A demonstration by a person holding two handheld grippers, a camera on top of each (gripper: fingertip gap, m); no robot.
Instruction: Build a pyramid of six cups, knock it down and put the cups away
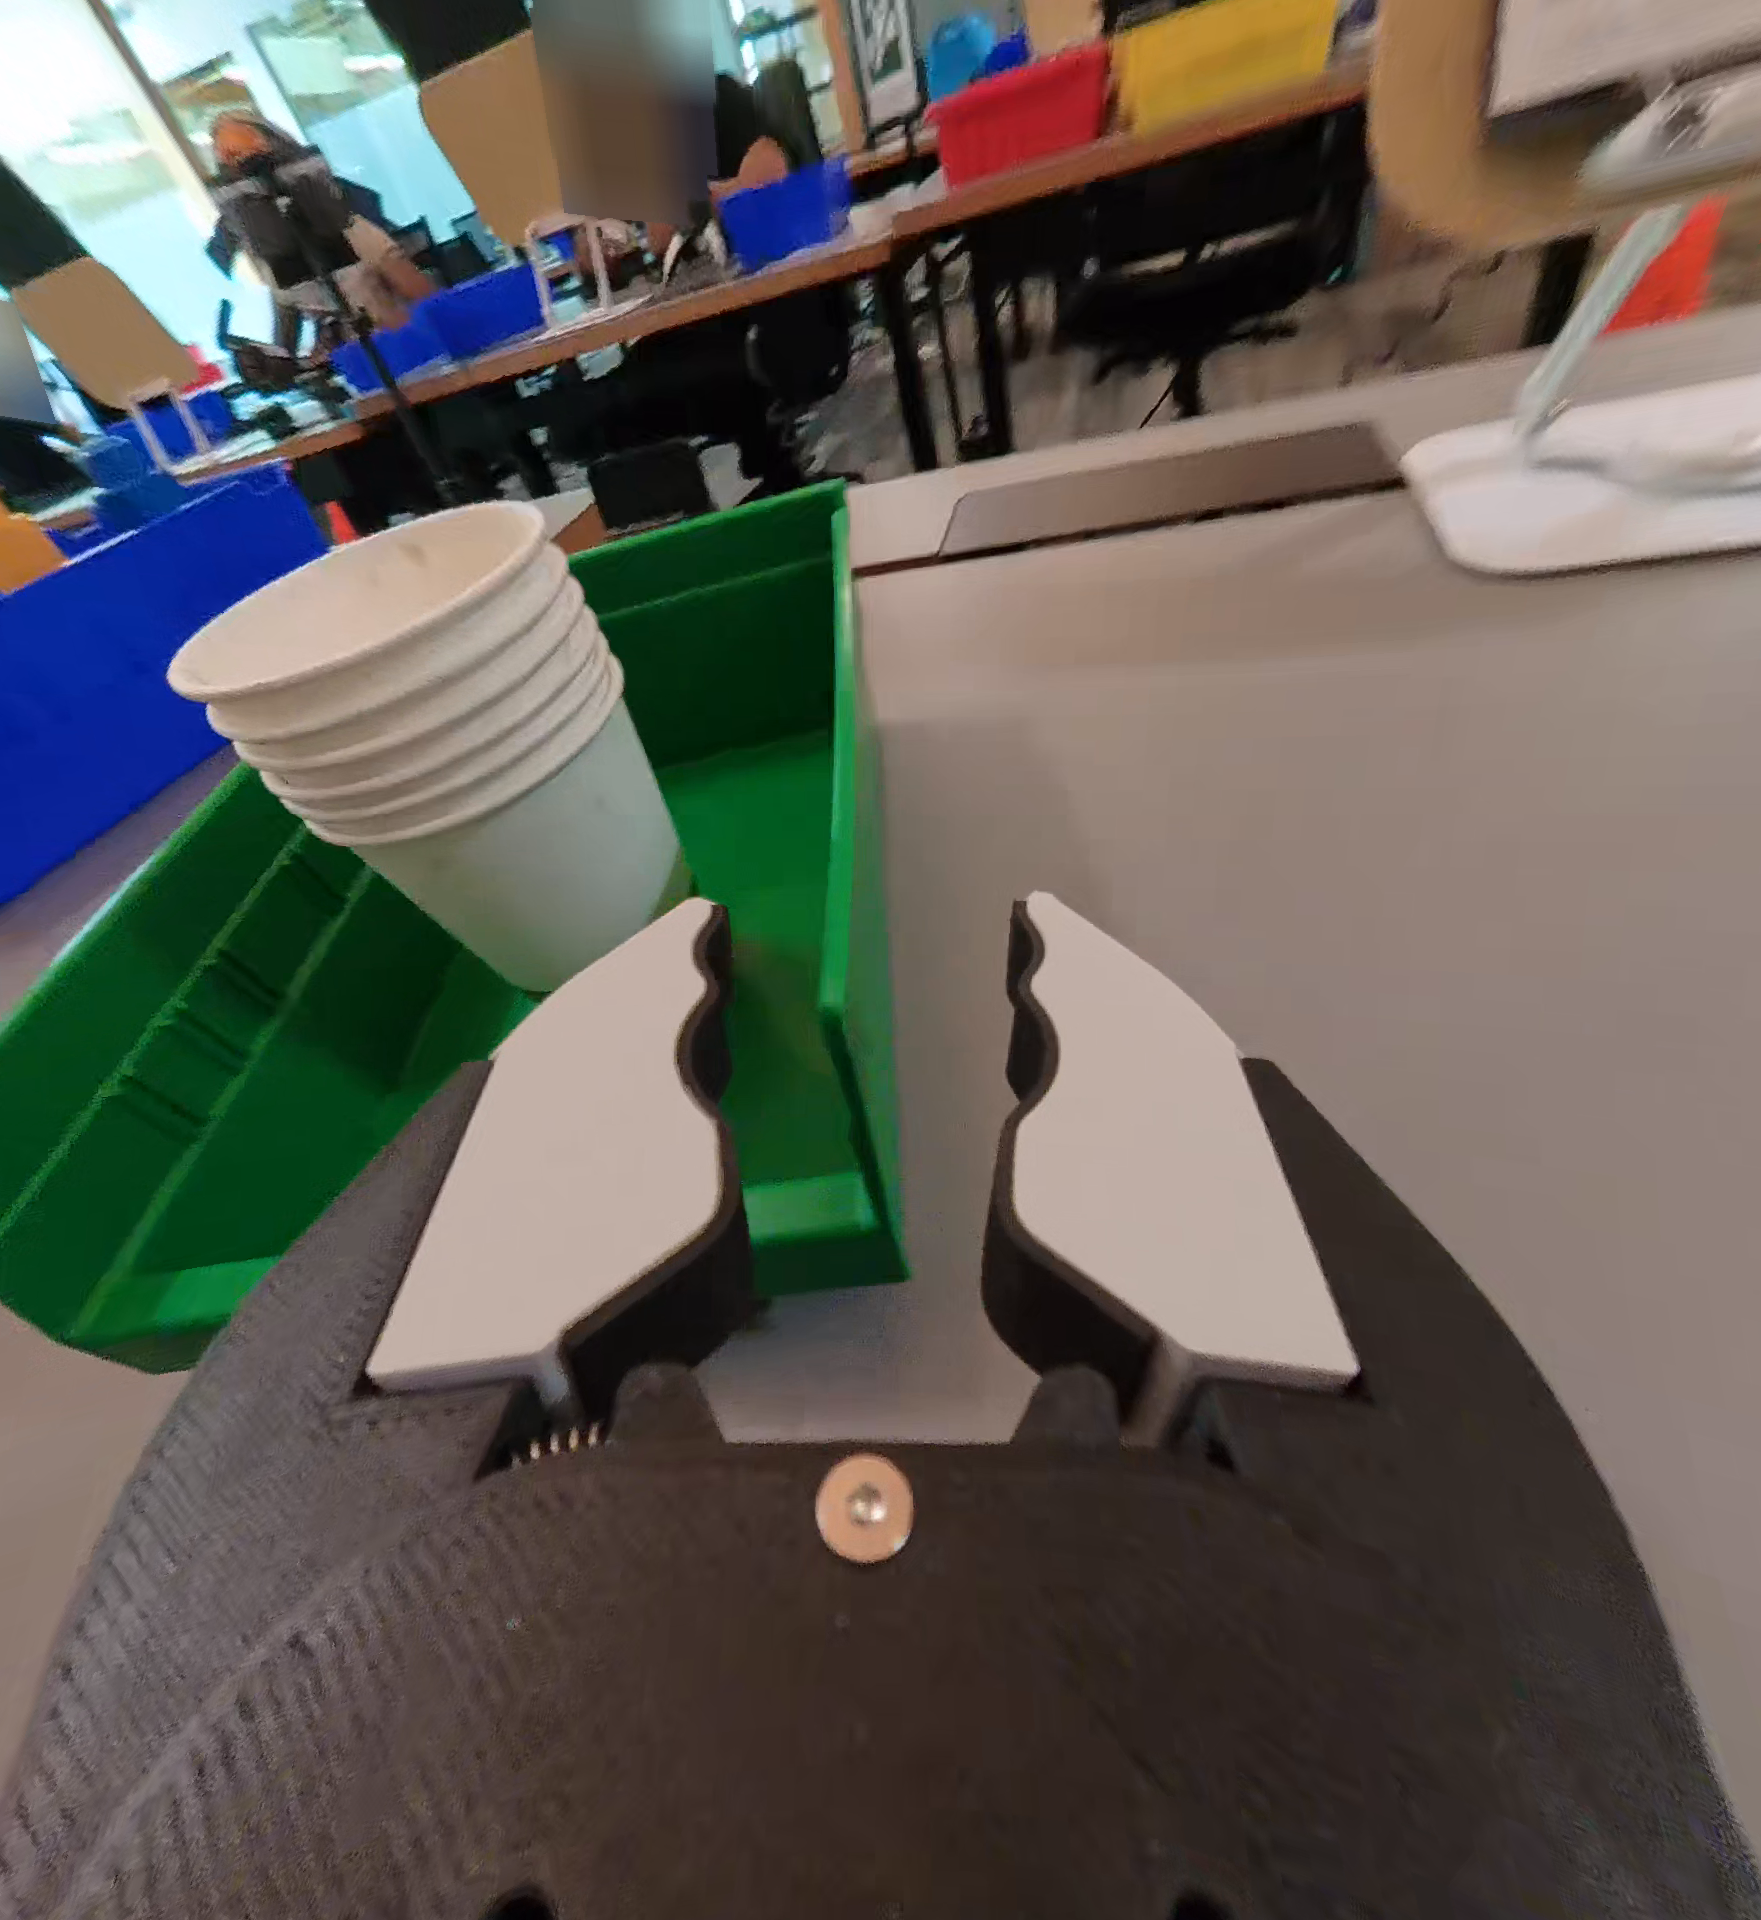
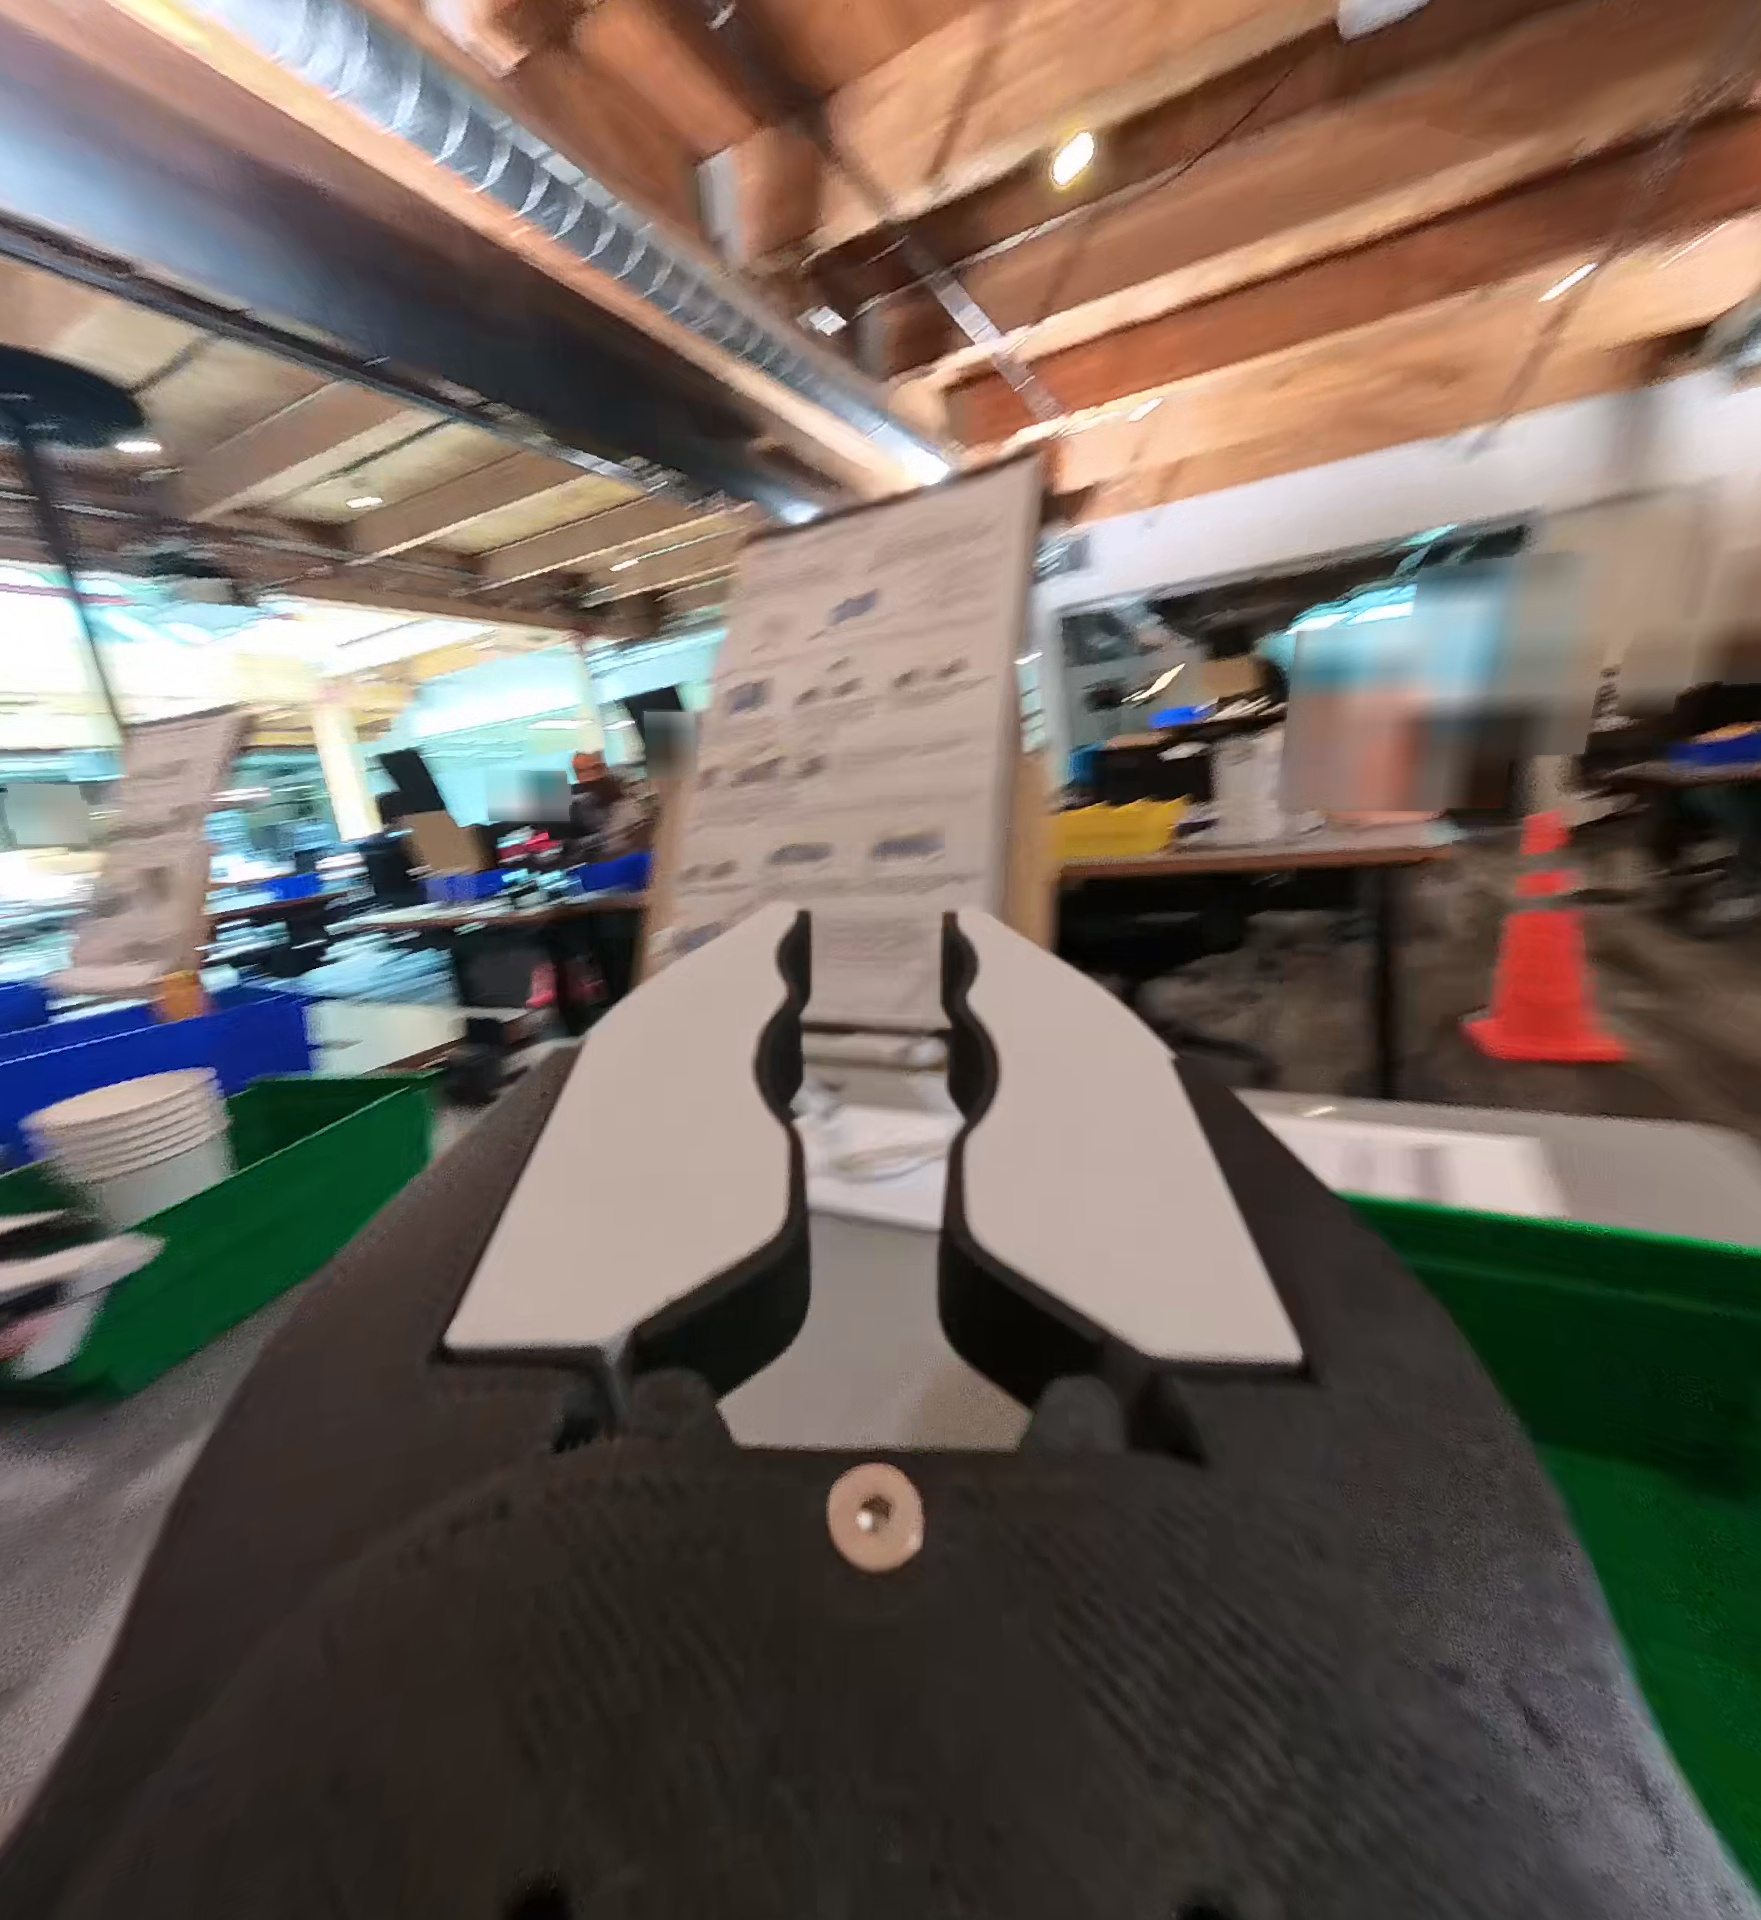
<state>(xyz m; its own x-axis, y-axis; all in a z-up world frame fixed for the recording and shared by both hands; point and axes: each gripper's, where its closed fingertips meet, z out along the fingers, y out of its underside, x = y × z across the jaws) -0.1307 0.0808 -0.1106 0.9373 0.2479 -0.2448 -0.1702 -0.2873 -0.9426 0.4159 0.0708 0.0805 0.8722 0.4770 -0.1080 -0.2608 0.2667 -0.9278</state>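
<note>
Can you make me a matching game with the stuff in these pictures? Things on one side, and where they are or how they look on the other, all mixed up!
Things:
1. stack of white paper cups
2. green bin
3. orange traffic cone
4. left hand-held gripper

Places or states:
A. standing on the floor beyond the tables
B. open, with nothing between its fingers
C. leaning inside the green bin
D. resting on the grey table, holding the cups

Pairs: 1-C, 2-D, 3-A, 4-B
</note>
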